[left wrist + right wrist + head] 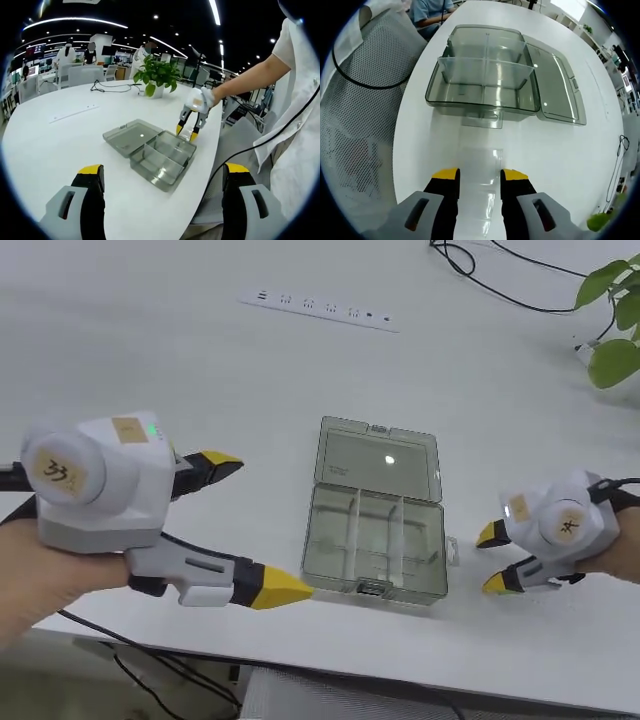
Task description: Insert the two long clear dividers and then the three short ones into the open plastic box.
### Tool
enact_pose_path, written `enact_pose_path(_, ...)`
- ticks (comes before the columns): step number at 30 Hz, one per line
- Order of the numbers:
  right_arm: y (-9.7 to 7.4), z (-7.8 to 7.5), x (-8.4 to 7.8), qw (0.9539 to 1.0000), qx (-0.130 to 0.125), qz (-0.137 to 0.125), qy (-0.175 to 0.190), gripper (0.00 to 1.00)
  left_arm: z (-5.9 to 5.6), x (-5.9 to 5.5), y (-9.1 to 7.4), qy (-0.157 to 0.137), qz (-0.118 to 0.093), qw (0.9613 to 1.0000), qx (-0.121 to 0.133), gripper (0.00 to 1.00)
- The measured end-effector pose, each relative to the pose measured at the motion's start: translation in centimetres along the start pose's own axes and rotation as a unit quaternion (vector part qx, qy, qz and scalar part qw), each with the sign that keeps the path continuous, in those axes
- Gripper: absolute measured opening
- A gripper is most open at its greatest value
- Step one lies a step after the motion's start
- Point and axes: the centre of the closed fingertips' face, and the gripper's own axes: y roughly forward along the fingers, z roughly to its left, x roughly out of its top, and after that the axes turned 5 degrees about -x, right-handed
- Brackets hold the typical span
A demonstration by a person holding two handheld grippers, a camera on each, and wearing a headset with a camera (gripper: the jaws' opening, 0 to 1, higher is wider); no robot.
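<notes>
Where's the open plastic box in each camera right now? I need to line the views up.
Head view: box just below centre.
Left gripper view: box at centre.
Right gripper view: box at top centre.
Shared landmark: its open lid, on the box's top side in the head view, upper left in the left gripper view, right in the right gripper view.

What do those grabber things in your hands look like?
The left gripper and right gripper are white blocks with black jaws tipped yellow. Each has a round tan sticker with handwriting and a black cable. The person wears a white sleeve.
</notes>
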Motion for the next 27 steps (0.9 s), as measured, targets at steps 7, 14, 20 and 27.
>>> enact_pose_path(7,-2.4,-0.6,0.8,0.9992,-0.033,-0.018,0.008,0.33,0.1,0.7,0.0,0.003,-0.005,1.0,0.003,1.0)
enact_pose_path(14,-6.1,-0.9,3.3,0.9961,-0.075,-0.045,0.01,0.33,-0.2,1.3,0.4,0.01,-0.003,0.9999,-0.005,1.0)
enact_pose_path(20,-8.1,-1.4,5.5,0.9919,-0.104,-0.072,0.013,0.33,-0.7,2.7,0.9,-0.011,-0.02,0.9996,-0.016,0.99)
enact_pose_path(27,-10.9,-0.2,9.0,0.9874,-0.126,-0.096,0.007,0.33,-1.7,4.8,1.7,-0.064,-0.048,0.996,-0.039,0.89)
